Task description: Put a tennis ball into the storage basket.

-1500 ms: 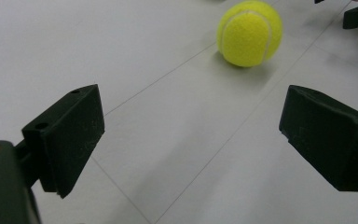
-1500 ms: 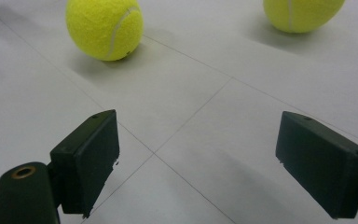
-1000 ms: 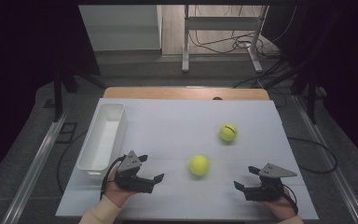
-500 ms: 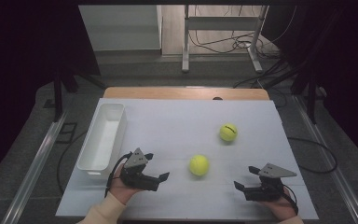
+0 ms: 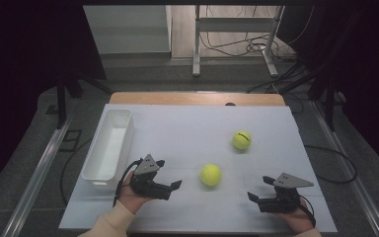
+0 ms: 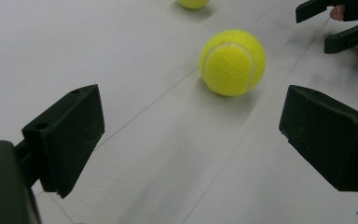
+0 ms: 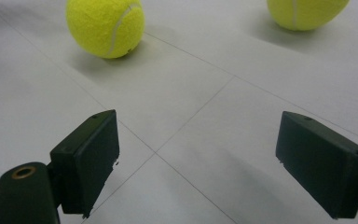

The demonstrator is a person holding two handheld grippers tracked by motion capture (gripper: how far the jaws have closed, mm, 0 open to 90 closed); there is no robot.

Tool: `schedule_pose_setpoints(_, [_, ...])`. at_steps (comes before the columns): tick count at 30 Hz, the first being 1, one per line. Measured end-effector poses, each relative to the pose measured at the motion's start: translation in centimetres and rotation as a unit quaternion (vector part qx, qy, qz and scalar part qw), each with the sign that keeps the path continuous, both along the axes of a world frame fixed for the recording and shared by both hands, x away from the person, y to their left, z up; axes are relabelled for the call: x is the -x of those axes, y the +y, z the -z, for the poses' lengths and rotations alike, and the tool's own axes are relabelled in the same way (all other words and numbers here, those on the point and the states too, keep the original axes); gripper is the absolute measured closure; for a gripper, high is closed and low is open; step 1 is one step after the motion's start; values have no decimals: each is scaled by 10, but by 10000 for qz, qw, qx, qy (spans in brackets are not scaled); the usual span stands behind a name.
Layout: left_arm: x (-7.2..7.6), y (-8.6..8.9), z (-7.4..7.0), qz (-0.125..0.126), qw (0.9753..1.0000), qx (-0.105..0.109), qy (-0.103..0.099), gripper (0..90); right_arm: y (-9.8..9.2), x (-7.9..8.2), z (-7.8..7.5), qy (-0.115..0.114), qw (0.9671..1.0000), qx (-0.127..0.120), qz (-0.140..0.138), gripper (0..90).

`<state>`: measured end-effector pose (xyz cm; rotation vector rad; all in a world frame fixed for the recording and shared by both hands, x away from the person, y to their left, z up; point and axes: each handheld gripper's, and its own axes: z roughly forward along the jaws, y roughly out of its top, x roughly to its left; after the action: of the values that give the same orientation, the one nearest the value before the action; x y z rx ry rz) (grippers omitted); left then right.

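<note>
At the left of the table stands a plain white bin with no writing to read on it. Just right of it the left gripper rests low over the table, jaws spread wide with nothing between them, pointing at the near tennis ball. That ball lies on the white surface between the two grippers, apart from both; it is bright yellow-green felt with a pale curved seam, and no brand mark can be made out. The far tennis ball lies beyond it and bears a dark mark too small to read. The right gripper is likewise spread and empty; the hand holding it is cut off by the bottom edge.
</note>
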<state>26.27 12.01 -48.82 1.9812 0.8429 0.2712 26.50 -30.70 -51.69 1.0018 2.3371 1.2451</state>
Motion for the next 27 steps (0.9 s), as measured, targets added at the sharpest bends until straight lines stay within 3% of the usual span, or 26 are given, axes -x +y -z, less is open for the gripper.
schedule_pose_setpoints(27, [-12,-23,-7,268,9996,11,70,76,0,-1,1,26,10000,53,-18,138])
